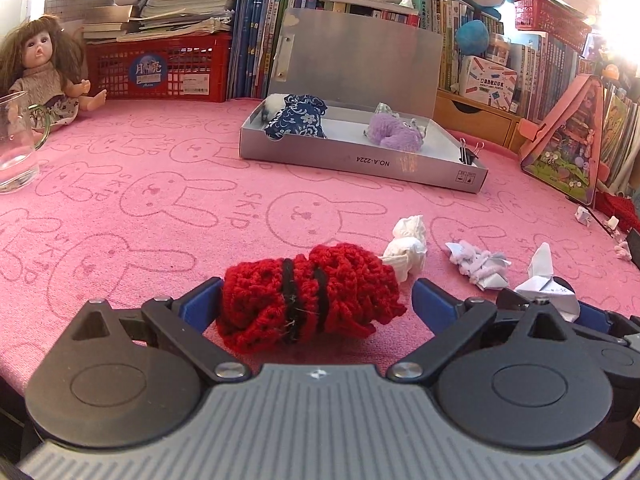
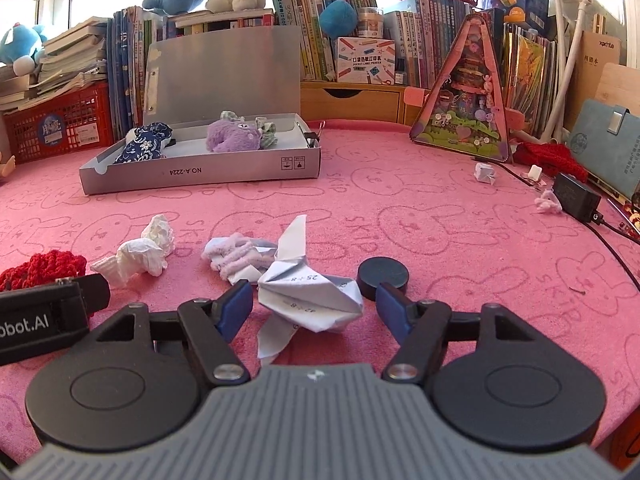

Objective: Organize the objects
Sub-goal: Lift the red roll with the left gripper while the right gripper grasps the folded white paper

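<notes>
While two toys are being kept in the box [image 1: 360, 160] at upper centre, one red knit bundle [image 1: 308, 296] is being straddled, ungripped, by the wide left gripper [image 1: 316, 300]; one paper crane [image 2: 310, 292] is being flanked, untouched, by the half-spread right gripper [image 2: 316, 304].

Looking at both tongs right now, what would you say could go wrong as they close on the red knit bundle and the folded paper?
1. The left tongs stand wide around the red knit bundle; its left end touches one pad, so closing could push it sideways toward the crumpled tissue.
2. The right tongs straddle the folded paper; squeezing would probably crush its folds.
3. The black round lid sits right by the right pad and might get nudged.
</notes>
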Demonstrator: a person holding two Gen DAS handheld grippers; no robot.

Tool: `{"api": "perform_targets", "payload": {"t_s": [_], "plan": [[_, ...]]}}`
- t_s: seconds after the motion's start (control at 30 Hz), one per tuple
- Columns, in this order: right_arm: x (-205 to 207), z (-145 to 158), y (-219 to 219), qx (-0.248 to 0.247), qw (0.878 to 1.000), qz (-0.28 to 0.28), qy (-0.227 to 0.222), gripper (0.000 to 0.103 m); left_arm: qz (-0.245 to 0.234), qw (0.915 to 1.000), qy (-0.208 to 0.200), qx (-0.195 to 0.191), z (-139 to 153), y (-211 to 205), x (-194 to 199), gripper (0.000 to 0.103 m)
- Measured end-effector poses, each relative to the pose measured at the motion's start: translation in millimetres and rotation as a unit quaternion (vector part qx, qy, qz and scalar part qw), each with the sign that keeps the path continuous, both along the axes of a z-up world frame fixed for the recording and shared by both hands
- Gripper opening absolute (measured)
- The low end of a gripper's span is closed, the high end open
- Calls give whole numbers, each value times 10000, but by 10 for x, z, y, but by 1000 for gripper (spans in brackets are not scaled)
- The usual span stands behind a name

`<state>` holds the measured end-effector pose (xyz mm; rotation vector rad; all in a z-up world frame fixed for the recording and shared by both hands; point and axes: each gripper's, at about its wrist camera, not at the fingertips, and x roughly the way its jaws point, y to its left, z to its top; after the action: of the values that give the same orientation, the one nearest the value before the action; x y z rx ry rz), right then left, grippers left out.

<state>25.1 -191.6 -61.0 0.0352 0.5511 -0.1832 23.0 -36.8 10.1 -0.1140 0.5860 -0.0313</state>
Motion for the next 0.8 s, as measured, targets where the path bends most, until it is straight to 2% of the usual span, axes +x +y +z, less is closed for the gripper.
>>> {"api": "perform_targets", "payload": {"t_s": [0.07, 0.13, 0.4, 0.6, 0.67, 0.73, 0.8], "plan": [[-9, 1, 19, -39, 10000, 50, -13, 59, 61, 10000, 48, -4, -22, 0, 31, 101], [-19, 21, 45, -102, 9998, 149, -37, 56, 95, 9999, 52, -7, -38, 10, 42, 101], [-86, 128, 81, -74, 9971, 686, -329, 55, 167, 9999, -5, 40, -55, 67, 76, 101], [-87, 154, 28, 258, 9945, 947, -364, 54, 88, 9999, 56, -112, -27, 128, 90, 99], [-105, 171, 26, 304, 9924, 1113, -417, 54, 1, 9999, 63, -147, -15, 138, 92, 95], [-133, 195, 58, 373, 9890, 1352, -473, 54, -91, 9999, 37, -86, 5, 122, 81, 82], [-151, 216, 130, 228, 9884, 1402, -539, 54, -112, 9999, 3, 8, 28, 111, 64, 78]]}}
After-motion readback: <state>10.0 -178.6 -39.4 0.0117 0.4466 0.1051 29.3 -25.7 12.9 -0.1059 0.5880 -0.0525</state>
